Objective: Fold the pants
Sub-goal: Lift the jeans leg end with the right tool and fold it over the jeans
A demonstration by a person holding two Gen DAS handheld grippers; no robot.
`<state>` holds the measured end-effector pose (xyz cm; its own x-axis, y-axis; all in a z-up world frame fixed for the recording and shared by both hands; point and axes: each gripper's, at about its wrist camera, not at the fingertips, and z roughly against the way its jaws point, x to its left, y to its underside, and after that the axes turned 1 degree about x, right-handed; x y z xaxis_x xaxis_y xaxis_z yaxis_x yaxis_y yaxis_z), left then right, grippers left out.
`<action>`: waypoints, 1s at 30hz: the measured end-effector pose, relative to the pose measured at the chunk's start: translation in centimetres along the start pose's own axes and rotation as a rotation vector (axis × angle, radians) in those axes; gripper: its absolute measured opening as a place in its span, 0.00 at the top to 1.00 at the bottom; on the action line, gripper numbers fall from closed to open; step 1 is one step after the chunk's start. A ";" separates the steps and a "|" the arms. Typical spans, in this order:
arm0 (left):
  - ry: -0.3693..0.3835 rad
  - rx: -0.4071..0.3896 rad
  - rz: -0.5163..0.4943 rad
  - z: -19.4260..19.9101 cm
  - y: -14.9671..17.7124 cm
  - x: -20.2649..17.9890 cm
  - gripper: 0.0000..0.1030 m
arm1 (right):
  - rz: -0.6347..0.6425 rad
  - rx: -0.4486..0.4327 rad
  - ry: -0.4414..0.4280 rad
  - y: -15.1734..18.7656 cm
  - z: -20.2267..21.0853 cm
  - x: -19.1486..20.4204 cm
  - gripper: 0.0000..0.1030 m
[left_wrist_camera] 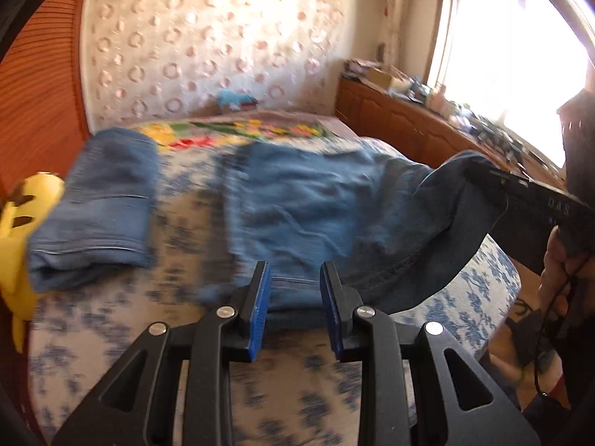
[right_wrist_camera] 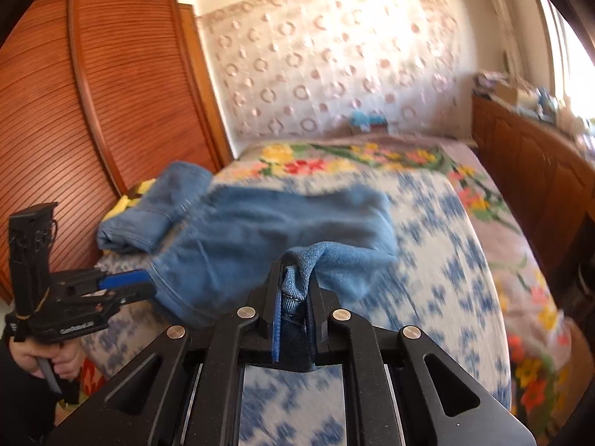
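Observation:
A pair of blue jeans [left_wrist_camera: 316, 200] lies spread across the bed, blurred in both views. My right gripper [right_wrist_camera: 295, 271] is shut on a bunched corner of the denim and holds it raised off the sheet. In the left wrist view this gripper [left_wrist_camera: 479, 165] comes in from the right with the cloth hanging from it. My left gripper [left_wrist_camera: 295, 271] stands open at the near edge of the jeans, with flat cloth showing through the gap and its blue pads [left_wrist_camera: 260, 308] bare. From the right wrist view its tips [right_wrist_camera: 148, 284] are at the edge of the jeans [right_wrist_camera: 260, 230].
A second pair of jeans [left_wrist_camera: 100, 200] lies folded at the left of the bed [left_wrist_camera: 93, 334], next to a yellow plush toy [left_wrist_camera: 22, 223]. A flowered blanket [right_wrist_camera: 334, 160] covers the far end. A slatted wardrobe [right_wrist_camera: 93, 111] stands left, a cluttered wooden cabinet [left_wrist_camera: 409, 126] right.

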<state>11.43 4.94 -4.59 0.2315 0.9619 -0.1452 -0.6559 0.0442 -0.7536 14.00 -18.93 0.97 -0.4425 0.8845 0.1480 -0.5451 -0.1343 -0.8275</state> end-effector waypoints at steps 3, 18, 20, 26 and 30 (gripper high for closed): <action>-0.041 -0.022 0.030 1.4 0.1 2.4 0.74 | 0.051 -0.032 -0.031 -2.2 -0.8 2.9 0.93; -0.162 -0.061 0.170 4.8 2.4 10.8 0.74 | 0.205 0.080 -0.276 -1.7 -8.6 15.5 0.95; -0.164 -0.063 0.176 4.7 2.3 10.9 0.74 | 0.217 0.125 -0.308 -0.3 -9.4 16.6 0.95; -0.154 -0.058 0.162 4.4 2.4 10.7 0.74 | 0.183 0.225 -0.322 2.5 -11.6 15.8 0.96; -0.145 -0.049 0.149 3.9 2.1 9.7 0.74 | 0.166 0.231 -0.310 2.4 -10.8 15.0 0.90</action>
<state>9.49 15.39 -5.11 0.0270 0.9857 -0.1663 -0.6384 -0.1110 -0.7617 13.73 -1.21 -4.64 -0.7116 0.6710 0.2081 -0.5783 -0.3911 -0.7160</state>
